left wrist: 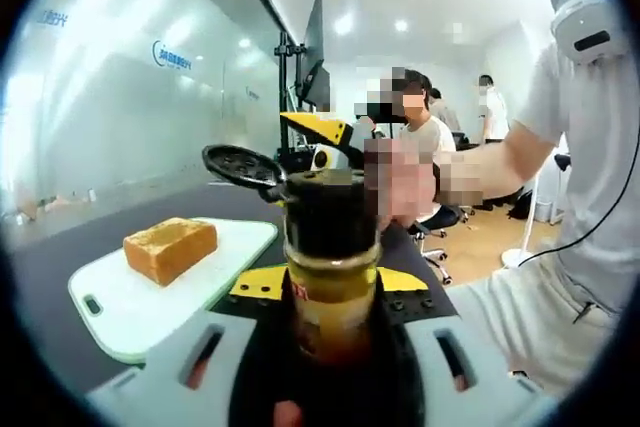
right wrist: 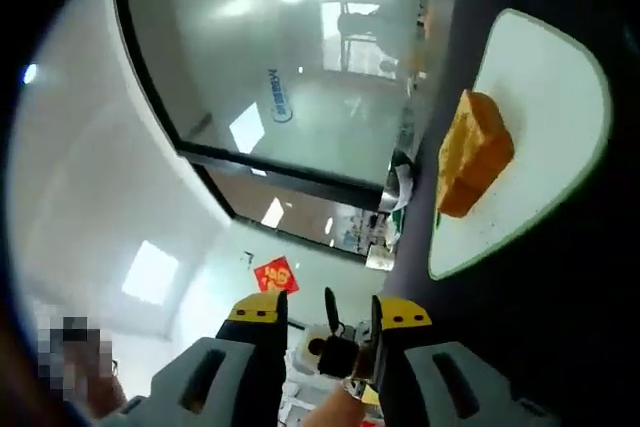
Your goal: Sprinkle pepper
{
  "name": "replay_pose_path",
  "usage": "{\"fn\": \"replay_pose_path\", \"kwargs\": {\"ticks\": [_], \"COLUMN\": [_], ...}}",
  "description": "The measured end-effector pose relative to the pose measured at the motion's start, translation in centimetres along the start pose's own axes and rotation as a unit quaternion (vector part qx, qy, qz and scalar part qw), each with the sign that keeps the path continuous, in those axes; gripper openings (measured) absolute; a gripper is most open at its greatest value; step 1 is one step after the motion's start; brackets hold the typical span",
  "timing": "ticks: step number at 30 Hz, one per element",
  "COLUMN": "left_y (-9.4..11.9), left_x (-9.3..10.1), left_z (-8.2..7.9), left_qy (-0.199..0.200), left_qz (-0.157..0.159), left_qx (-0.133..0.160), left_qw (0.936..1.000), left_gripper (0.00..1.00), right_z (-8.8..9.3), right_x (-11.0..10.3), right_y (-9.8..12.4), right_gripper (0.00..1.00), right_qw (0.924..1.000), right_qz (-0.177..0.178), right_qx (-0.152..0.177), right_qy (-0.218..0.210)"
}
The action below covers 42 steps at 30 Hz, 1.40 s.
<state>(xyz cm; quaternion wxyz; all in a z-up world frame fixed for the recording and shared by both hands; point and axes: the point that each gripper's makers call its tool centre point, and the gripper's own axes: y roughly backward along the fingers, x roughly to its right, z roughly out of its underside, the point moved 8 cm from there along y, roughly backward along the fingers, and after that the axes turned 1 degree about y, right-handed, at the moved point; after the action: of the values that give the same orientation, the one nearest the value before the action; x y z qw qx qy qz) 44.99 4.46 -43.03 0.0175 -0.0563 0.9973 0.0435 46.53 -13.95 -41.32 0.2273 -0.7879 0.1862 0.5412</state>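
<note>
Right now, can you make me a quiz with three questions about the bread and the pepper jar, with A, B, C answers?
1. Where is the bread?
A. On the white cutting board
B. Inside the jar
C. On the floor

2. What colour is the jar's cap?
A. Red
B. Black
C. White

3. Is the jar's flip lid open or closed?
A. Closed flat
B. Flipped open
C. Taken off and lying on the board

Answers:
1. A, the bread sits on the white cutting board, also seen in the right gripper view.
2. B, the cap on the pepper jar, held between the left gripper's jaws, is black.
3. B, the round flip lid stands out to the side of the cap.
</note>
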Motion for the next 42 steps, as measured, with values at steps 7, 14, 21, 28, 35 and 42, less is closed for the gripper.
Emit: {"fn": "replay_pose_path", "kwargs": {"ticks": [7,14,21,28,35,42], "left_y": [0.4,0.4,0.2,-0.1,0.0,0.1], "left_x": [0.0,0.5,0.6,0.2,-0.1,-0.2], "left_z": [-1.2,-2.2,-2.8,-2.8,-2.7,-2.7], "left_qy": [0.035,0.036,0.024,0.011,0.001,-0.013], "left_qz": [0.015,0.040,0.046,0.045,0.045,0.043], "left_qx": [0.045,0.052,0.059,0.046,0.044,0.040], "left_qw": [0.9983,0.9972,0.9969,0.9978,0.9980,0.9982], "left_gripper": [0.33,0.37,0.34,0.24,0.22,0.21], "right_z": [-1.3,-0.2,0.2,0.2,0.3,0.3], "right_x": [2.1,1.4,1.2,1.3,1.3,1.3], "right_y": [2.7,2.0,1.6,1.6,1.6,1.6], "right_gripper": [0.23,0.22,0.24,0.23,0.23,0.23], "right_qw": [0.9943,0.9973,0.9983,0.9985,0.9986,0.9986], "right_qz": [0.010,-0.013,-0.012,-0.005,-0.003,-0.004], "right_qx": [0.098,0.066,0.058,0.054,0.048,0.048], "right_qy": [-0.040,-0.029,0.000,0.011,0.019,0.023]}}
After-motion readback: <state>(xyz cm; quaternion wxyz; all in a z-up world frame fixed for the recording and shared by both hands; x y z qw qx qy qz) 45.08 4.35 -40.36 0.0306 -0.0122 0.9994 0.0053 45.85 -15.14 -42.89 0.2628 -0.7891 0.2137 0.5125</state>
